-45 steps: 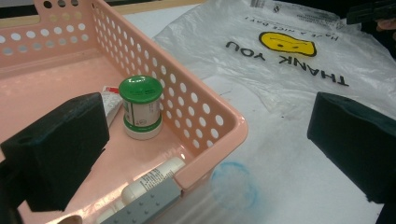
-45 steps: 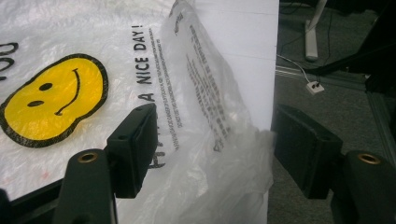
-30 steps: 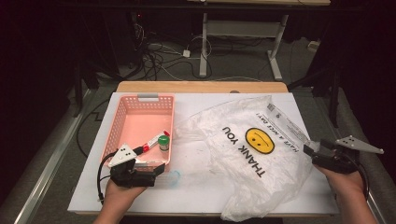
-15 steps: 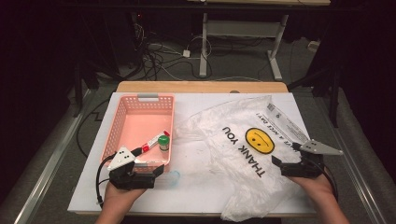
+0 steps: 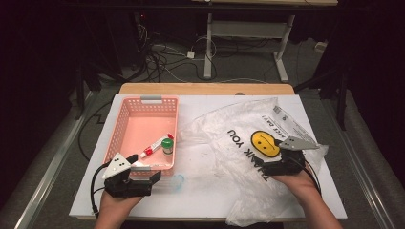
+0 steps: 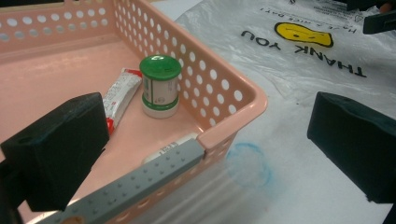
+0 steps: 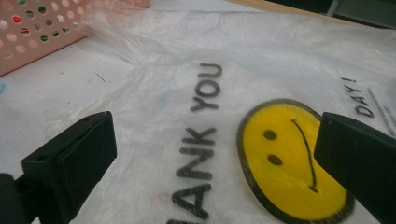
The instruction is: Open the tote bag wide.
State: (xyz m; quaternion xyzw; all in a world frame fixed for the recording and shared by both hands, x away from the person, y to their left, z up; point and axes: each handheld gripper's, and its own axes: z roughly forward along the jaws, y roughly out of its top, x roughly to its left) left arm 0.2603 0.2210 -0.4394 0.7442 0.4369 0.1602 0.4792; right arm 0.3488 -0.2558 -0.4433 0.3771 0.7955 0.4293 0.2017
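**Right gripper spread wide over plastic bag**

Right gripper (image 5: 272, 164), jaws just opened wide, nothing between them, hovers over the plastic bag (image 5: 239, 143) beside its smiley print (image 7: 292, 158). Bag lies flat, right of the pink basket (image 5: 125, 124). Left gripper (image 5: 143, 175), released, sits at the basket's near corner. Inside the basket: tube (image 6: 119, 93), green-capped bottle (image 6: 160, 86).

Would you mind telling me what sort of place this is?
Probably a lab or workshop: a white-topped table, loose cables on the floor behind it, and metal desk legs in a dark room.
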